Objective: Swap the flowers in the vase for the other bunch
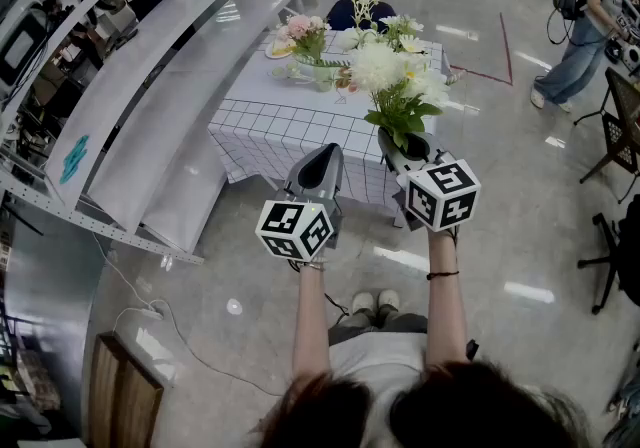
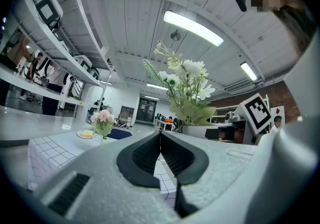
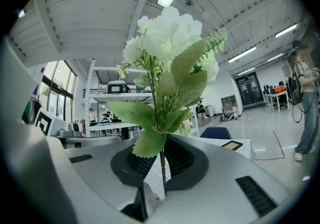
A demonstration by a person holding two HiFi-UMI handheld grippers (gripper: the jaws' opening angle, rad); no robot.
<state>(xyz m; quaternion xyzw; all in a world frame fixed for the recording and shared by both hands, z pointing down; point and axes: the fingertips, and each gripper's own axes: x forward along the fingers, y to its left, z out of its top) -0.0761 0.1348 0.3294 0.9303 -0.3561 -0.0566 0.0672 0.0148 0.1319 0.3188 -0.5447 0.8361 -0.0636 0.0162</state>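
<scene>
My right gripper [image 1: 406, 146] is shut on the thin stem [image 3: 161, 164] of a white flower bunch [image 1: 397, 84] with green leaves, held upright in front of the checked table [image 1: 262, 126]. In the right gripper view the white flower bunch [image 3: 169, 43] rises straight from between the jaws. My left gripper [image 1: 322, 158] is shut and empty beside it, its pads [image 2: 150, 153] pressed together. A glass vase with pink flowers [image 1: 306, 34] stands at the table's far side, and the pink flowers [image 2: 103, 120] also show in the left gripper view. More white flowers [image 1: 401, 29] lie at the far right of the table.
White shelving [image 1: 150, 86] runs along the left of the table. A plate with something yellow [image 1: 279, 50] sits next to the vase, and a blue chair [image 1: 347, 11] stands behind the table. A person [image 1: 588, 26] stands far right, near a dark chair [image 1: 622, 116]. A cable [image 1: 165, 331] crosses the floor.
</scene>
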